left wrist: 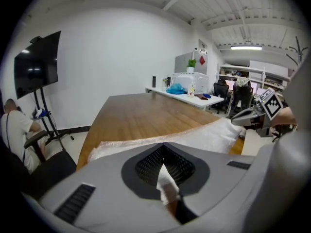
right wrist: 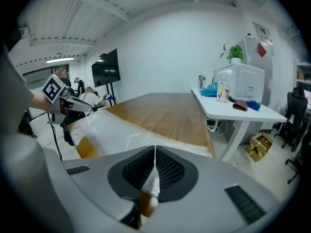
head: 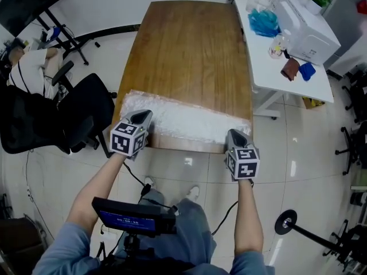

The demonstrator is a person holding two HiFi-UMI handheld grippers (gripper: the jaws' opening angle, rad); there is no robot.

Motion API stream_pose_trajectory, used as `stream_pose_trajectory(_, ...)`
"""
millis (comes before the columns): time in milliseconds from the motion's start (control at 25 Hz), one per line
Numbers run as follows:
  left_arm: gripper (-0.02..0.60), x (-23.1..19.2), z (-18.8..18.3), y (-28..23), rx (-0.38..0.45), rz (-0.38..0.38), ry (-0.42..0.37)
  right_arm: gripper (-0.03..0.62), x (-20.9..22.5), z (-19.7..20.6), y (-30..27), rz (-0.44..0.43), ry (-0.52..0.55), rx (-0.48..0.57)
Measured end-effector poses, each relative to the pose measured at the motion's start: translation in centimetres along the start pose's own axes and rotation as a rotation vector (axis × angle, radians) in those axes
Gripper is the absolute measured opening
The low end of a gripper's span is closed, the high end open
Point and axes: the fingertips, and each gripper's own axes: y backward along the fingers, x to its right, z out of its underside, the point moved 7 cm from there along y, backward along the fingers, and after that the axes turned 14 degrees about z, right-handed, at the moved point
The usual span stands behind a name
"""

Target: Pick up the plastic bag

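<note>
Fingers point(right wrist: 169, 171) of left gripper point(head: 143, 117) and right gripper point(head: 234, 134) pinch shut on the near edge of the translucent white plastic bag point(head: 183, 119); we judge a level joint lift due.

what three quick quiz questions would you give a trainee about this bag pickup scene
1. True or false: the plastic bag lies along the near edge of the wooden table.
2. Pick one. The right tool is: A) open above the bag; B) shut on the bag's edge; C) holding a cup.
3. Fill in: in the head view, the left tool pinches the bag at its ___ end.

Key: 1 true; 2 B; 3 left.
</note>
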Motion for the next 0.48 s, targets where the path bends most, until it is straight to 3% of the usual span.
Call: stream_pose_trajectory(480, 0.018, -3.0, 5.9, 0.1, -0.204, -0.012, 0.089, 0.000, -1.5, 2.1, -2.1, -0.036, 0.043, -0.162)
